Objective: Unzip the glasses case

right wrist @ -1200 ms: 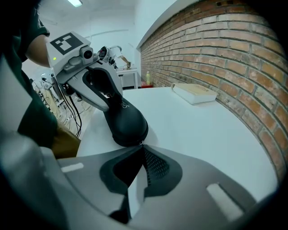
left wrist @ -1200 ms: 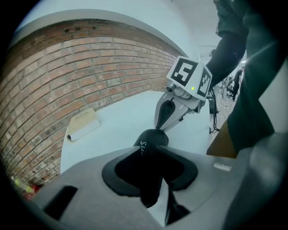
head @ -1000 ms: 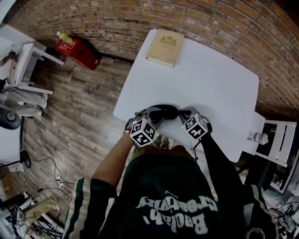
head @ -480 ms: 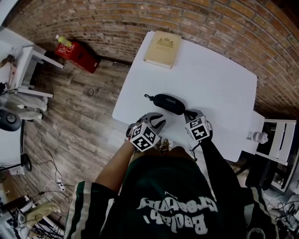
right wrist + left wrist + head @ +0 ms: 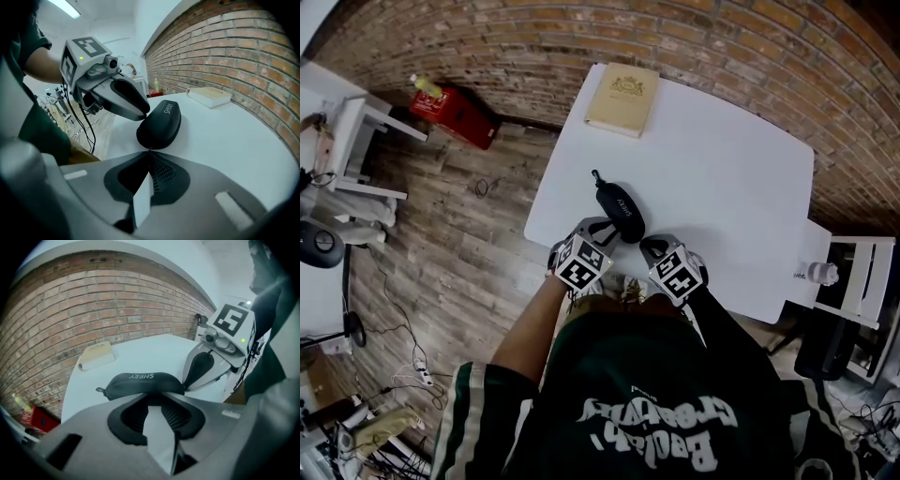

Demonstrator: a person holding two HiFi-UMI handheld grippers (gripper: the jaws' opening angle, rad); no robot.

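Your left gripper [image 5: 151, 398] has its jaws a narrow way apart, nipping the near long edge of the glasses case [image 5: 136, 381]. Your right gripper [image 5: 149, 151] is closed tight, its tips touching the rounded end of the glasses case, which lies slantwise on the white table [image 5: 722, 169], close to your edge

1. A tan book [image 5: 622, 98] lies flat at the far left corner of the white bench [image 5: 731, 178].
2. A red box [image 5: 455, 111] sits on the wood floor [image 5: 459, 244] against the brick wall [image 5: 722, 37], a yellow-topped bottle [image 5: 425, 82] on it.
3. A small clear bottle [image 5: 818, 275] lies just past the bench's right edge.
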